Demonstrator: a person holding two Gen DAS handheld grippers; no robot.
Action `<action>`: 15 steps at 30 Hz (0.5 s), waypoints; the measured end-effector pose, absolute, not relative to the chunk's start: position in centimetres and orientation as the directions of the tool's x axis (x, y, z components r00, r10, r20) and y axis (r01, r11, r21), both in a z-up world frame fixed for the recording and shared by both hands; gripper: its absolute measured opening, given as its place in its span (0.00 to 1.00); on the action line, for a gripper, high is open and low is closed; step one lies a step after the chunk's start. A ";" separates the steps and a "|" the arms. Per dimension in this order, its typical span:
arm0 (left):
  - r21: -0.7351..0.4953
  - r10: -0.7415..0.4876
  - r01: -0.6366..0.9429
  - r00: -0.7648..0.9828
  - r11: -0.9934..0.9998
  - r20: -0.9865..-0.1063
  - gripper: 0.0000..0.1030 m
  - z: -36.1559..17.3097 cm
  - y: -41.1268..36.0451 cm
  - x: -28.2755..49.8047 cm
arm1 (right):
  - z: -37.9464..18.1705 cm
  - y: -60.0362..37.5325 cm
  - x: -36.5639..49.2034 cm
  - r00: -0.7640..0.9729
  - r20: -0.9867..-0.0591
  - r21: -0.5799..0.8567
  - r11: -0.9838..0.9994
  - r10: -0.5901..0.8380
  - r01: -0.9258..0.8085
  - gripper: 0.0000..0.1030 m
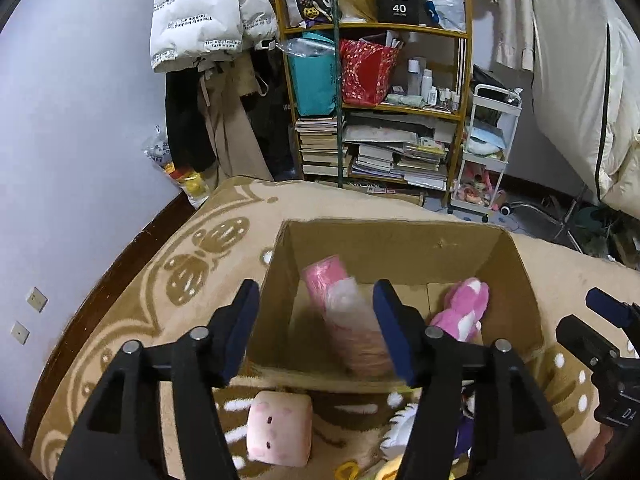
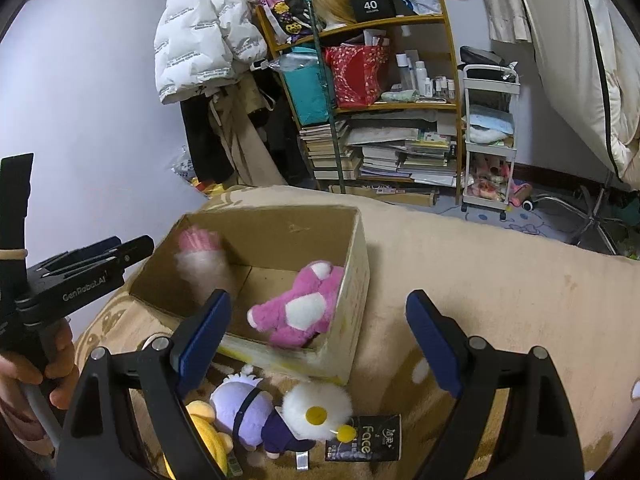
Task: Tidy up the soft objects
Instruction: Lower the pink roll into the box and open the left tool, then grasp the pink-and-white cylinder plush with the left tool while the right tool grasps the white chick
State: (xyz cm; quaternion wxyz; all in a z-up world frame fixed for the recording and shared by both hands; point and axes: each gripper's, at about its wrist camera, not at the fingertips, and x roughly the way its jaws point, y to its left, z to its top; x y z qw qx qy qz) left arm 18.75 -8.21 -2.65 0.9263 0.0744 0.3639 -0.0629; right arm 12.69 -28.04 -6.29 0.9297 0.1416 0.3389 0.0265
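An open cardboard box (image 1: 400,248) on the patterned blanket (image 1: 180,280) holds a pink roll (image 1: 344,312) and pink plush (image 2: 300,304). Left gripper (image 1: 316,328) fingers gape empty above it; right gripper (image 2: 316,340) stands wide. Cube plush (image 1: 280,428), purple plush (image 2: 244,404) and white plush (image 2: 320,408) lie outside, unpacked.

Blurred pink roll (image 1: 344,312) and pink plush (image 1: 464,308) inside cardboard box (image 1: 400,240)

I see a plain brown cardboard box (image 1: 400,248) on my tan plush blanket with darker brown motifs and white spots (image 1: 192,264). Inside it, a pale pink and white fuzzy roll (image 1: 344,312) sits at nine o'clock, a magenta plush with white patches (image 2: 296,304) at three. At six o'clock lies a lilac plush with a navy band (image 2: 244,408).
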 end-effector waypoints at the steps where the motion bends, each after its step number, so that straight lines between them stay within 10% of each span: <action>1: 0.080 -0.066 0.165 0.725 0.983 -0.686 0.68 -2.5 -8.0 18.6 | -6.3 -28.0 12.5 0.768 -0.623 0.281 0.958 0.146 0.046 0.90; 15: 0.138 0.007 0.118 0.734 0.983 -0.679 0.98 -0.5 -2.8 12.9 | -5.5 -27.2 9.4 0.776 -0.616 0.283 0.957 0.136 0.057 1.00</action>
